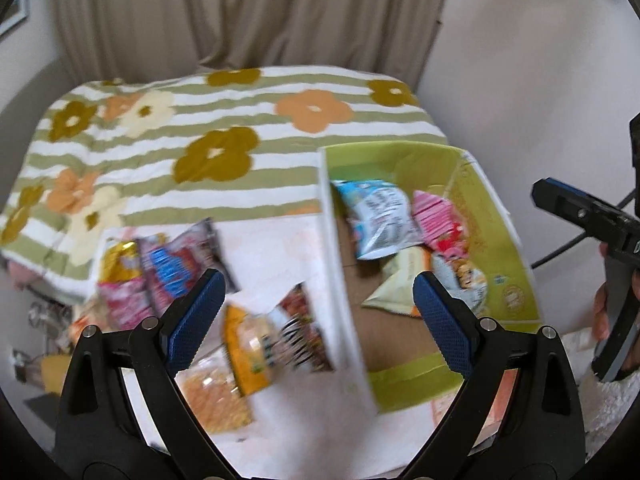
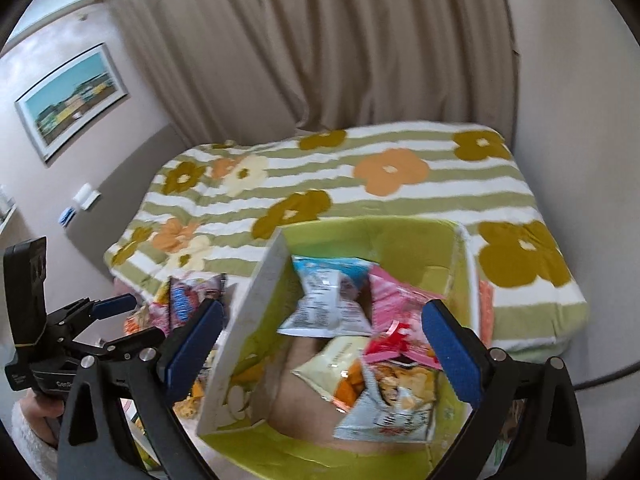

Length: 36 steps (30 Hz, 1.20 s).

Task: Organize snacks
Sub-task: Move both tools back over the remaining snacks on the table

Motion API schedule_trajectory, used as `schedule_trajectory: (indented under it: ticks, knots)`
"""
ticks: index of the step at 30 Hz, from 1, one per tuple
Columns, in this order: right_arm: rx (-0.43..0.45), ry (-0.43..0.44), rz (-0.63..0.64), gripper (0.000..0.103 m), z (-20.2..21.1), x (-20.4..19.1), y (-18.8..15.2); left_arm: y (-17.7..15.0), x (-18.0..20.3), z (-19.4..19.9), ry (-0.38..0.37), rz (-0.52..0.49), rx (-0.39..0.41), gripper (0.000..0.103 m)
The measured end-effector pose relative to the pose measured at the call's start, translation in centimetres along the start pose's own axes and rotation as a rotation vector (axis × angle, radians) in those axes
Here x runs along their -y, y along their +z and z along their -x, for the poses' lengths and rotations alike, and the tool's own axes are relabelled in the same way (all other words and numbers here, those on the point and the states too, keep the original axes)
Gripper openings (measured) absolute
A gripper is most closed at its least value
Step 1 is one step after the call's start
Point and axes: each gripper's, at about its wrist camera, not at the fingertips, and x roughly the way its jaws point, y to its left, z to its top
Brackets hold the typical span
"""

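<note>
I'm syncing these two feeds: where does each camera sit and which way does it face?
Left wrist: on the left tool, angled down at loose snack packets; the right tool and a hand show at right.
Right wrist: on the right tool, angled down into the green box; the left tool shows at left.
Shared: box, floral blanket, curtain.

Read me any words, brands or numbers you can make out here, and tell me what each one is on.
"Gen", then cut off: on the black body of the left gripper, seen from the right wrist.
Snack bags in the green box: print too blurred to read.
Snack bags outside the box: too blurred.
Round marks on the box wall: unreadable.
</note>
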Motion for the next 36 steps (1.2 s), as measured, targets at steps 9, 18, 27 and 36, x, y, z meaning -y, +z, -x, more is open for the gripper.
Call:
schedule_trajectory:
  ticks: [9,18,27,36]
  knots:
    - [0.003,0.109,0.091,0.099,-0.3,-5.7,-1.0,-4.2,-6.1,3.9,0.091,0.115,0.021,0.095]
    - [-0.043,0.142,0.145,0.099,-2.9,-13.3,-3.3,-8.2,-14.6,5.4,0.133,0.119,-0.004,0.095]
    - [-0.143,0.048,0.066,0.099,-7.5,-19.8,-6.4,-11.1,-22.9,3.7,0.064,-0.029,-0.086,0.094]
    - [-0.223,-0.079,-0.031,0.099,-10.7,-23.7,-11.1,-11.9,-27.5,-0.2,-0.004,-0.313,-0.164,0.094]
